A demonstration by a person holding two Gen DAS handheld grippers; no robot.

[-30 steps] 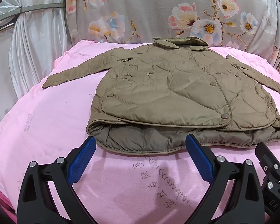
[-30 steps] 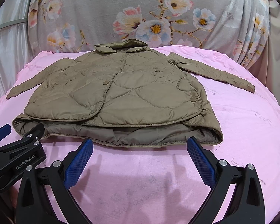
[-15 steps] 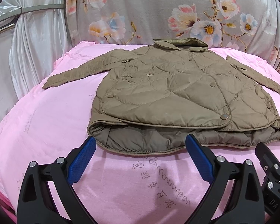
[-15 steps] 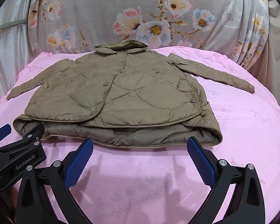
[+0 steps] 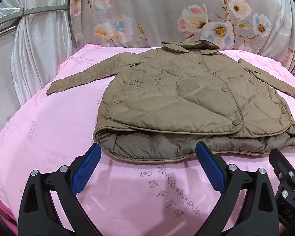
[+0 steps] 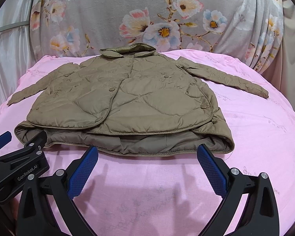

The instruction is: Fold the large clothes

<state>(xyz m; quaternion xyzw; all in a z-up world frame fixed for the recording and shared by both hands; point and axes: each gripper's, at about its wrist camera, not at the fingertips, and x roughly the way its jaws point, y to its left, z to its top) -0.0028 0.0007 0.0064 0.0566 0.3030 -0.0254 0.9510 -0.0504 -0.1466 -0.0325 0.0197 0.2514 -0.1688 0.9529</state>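
Starting the fold, I judge: nothing is gripped yet. The pink sheet (image 5: 49, 137) covers the bed; the olive quilted jacket (image 5: 186, 98) lies flat at its centre, sleeves spread, puffy and slick. Left gripper (image 5: 148, 153) and right gripper (image 6: 147, 155) hover just short of the jacket's hem (image 6: 137, 153), jaws wide, empty. Next: pinch a sleeve (image 6: 236, 80), fold inward.

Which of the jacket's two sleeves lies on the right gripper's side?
The sleeve stretching toward the right edge of the pink sheet, cuff pointing away from the left gripper. The other sleeve runs out on the left gripper's side.
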